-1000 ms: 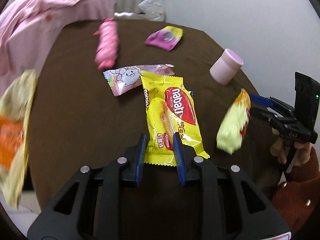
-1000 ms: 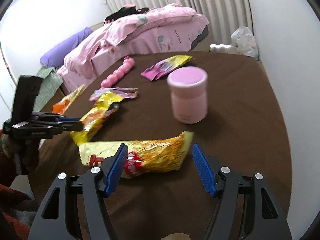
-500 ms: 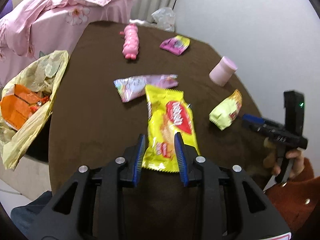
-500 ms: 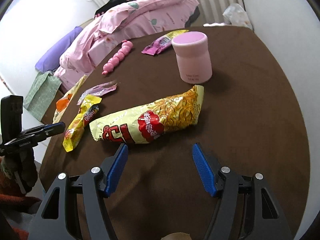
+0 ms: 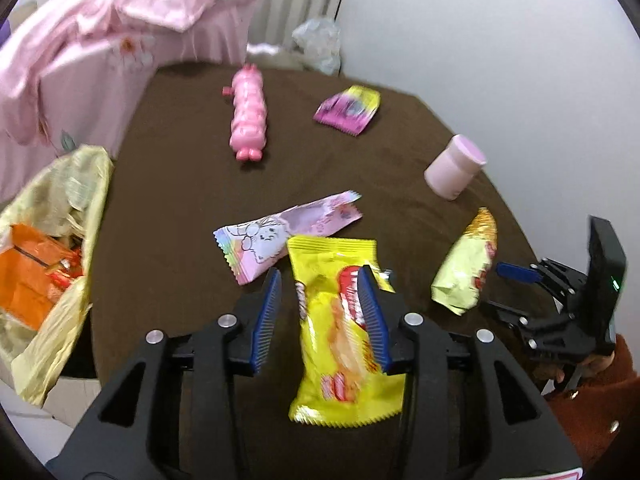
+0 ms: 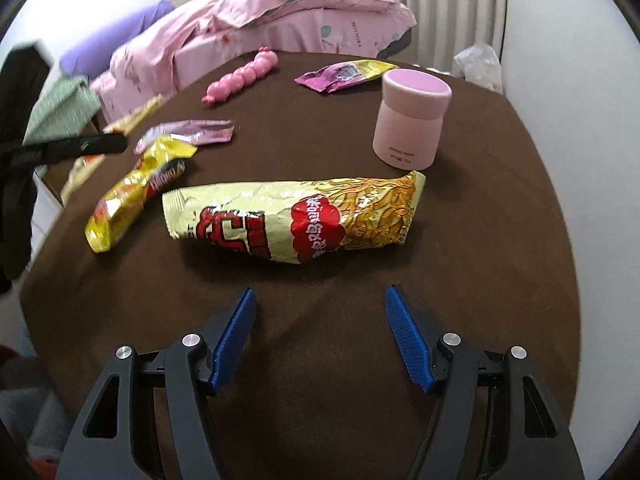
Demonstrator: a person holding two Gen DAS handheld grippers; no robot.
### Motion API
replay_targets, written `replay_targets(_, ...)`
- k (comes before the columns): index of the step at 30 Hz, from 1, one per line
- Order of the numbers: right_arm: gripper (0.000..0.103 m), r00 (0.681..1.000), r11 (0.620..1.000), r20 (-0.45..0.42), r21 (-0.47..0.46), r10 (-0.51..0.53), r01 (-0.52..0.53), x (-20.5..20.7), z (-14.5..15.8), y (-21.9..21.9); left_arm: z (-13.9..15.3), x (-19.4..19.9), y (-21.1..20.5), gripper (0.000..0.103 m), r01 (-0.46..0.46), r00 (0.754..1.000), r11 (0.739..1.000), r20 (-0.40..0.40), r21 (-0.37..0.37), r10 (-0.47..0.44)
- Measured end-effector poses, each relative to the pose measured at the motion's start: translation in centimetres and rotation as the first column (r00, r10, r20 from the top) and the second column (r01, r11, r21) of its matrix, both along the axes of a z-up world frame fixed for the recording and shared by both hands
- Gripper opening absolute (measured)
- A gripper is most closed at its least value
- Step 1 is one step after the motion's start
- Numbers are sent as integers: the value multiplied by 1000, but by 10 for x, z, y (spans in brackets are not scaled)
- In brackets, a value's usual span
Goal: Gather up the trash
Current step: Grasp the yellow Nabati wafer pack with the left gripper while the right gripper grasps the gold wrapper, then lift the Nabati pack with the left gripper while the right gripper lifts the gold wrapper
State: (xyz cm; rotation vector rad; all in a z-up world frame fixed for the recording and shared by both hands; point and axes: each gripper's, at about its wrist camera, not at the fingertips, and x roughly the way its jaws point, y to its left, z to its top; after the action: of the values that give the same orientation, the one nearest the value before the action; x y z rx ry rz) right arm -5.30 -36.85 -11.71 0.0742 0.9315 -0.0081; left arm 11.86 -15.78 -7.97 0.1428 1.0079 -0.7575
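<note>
A yellow wafer packet [image 5: 340, 344] lies on the brown table [image 5: 168, 208], its near half between the fingers of my left gripper [image 5: 320, 300]. Those jaws are opening, and the pads do not visibly press on the packet. In the right wrist view the same packet [image 6: 132, 196] rests on the table under a dark left finger. A pale green and orange noodle snack bag [image 6: 296, 216] lies flat just ahead of my right gripper [image 6: 320, 296], which stands wide open and empty. From the left wrist view, that bag [image 5: 464, 272] sits just in front of the right gripper [image 5: 508, 288].
A pink bunny wrapper [image 5: 280, 236], a purple and yellow wrapper [image 5: 348, 110], a pink pig toy [image 5: 248, 114] and a pink jar [image 6: 412, 124] are also on the table. A yellow bag with orange wrappers [image 5: 44, 264] hangs off the left edge. A bed with pink bedding [image 6: 280, 12] stands behind.
My left jaws have widened and the yellow packet now reaches back between them. The right gripper has drawn back, so the noodle bag lies ahead of its fingers instead of between them.
</note>
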Motion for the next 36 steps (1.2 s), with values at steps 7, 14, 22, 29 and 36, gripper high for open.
replay_targets(7,64,997,995,61,92,-35,30,-3,11,-9,-17,22,-21,44,-24,999,1000,-24,-15,24)
replay_targets(14,64,989,953,59,281,-136,114,13,16,-29,-12,22,-33,44,-11,1000,999,-4,-31,10)
replay_targets(22,45,992,932,36,348,-124,104,60,6,-30,-3,-27,7,45,-31,999,999,21,15,31)
replay_targets(29,19,995,944,97,330,-20,-13,78,23,-17,3,-49,37,45,-83,996,997,-24,-9,83)
replay_targets(36,17,984,956,176,286,22,-72,56,49,-7,21,-65,55,45,-150,986,989,69,-8,150)
